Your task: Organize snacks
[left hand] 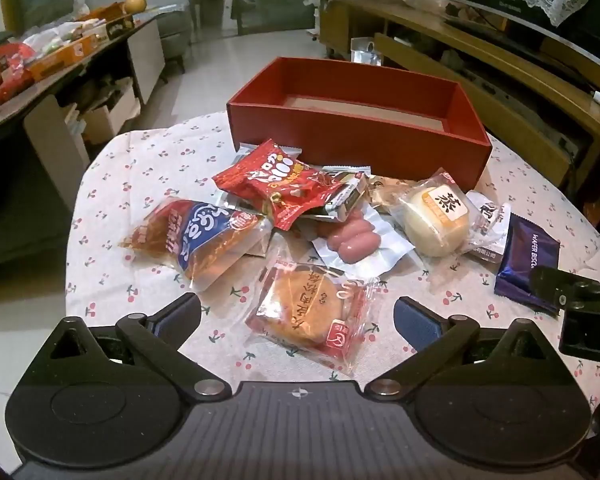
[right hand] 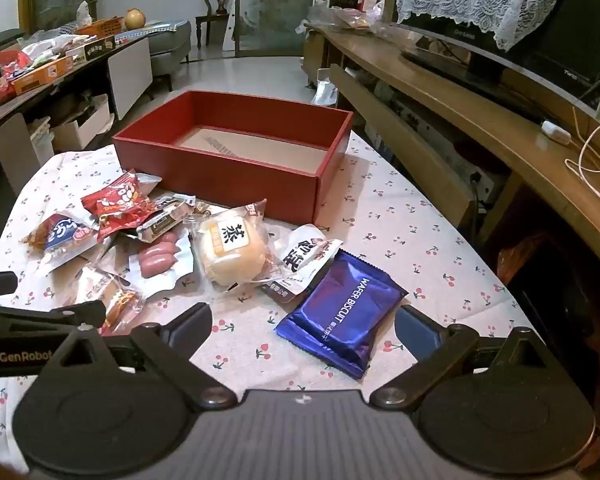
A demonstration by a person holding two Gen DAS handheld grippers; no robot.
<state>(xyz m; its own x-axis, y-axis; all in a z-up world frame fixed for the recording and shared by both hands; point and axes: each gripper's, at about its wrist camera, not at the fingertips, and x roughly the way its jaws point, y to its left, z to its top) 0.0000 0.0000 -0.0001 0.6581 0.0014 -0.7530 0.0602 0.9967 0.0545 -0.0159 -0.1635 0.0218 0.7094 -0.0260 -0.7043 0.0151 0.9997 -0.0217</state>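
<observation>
- Snacks lie in a loose heap on the cherry-print tablecloth (left hand: pixel 148 152), just in front of the red box (left hand: pixel 356 136), which stands open and looks empty in both views; none has gone in yet.
- Nearest the left gripper (left hand: pixel 298 320) is the round pastry in a clear wrapper (left hand: pixel 310 312). It lies between and just ahead of the fingers, which are spread wide and clamp nothing.
- Further into the heap are the bread in a blue-and-white bag (left hand: pixel 204 240), the red snack packet (left hand: pixel 280 184) resting on top of other wrappers, the sausage pack (left hand: pixel 352 240) and the pale steamed cake (left hand: pixel 436 220).
- Right gripper (right hand: pixel 304 332) is likewise wide apart and empty. The blue wafer biscuit pack (right hand: pixel 340 312) lies flat on the cloth with its near end between the fingers; I cannot tell whether either finger touches it.
- A white sachet with dark lettering (right hand: pixel 304 260) overlaps the wafer pack's far corner, beside the steamed cake.
- Step in hand, as I judge it: the very start, both tools lined up over a first pick apiece.
- Next move calls for dropping each tool so the fingers straddle its pack, closing across the narrower width, then lifting clear and carrying over the box's near wall.
- Flat foil lies close to the cloth, so the wafer pack may need a low, shallow approach; the slick wrapper could slide, and the white sachet could be dragged along.
- The pastry's wrapper is loose and soft, so a gentle squeeze seems wise.
</observation>
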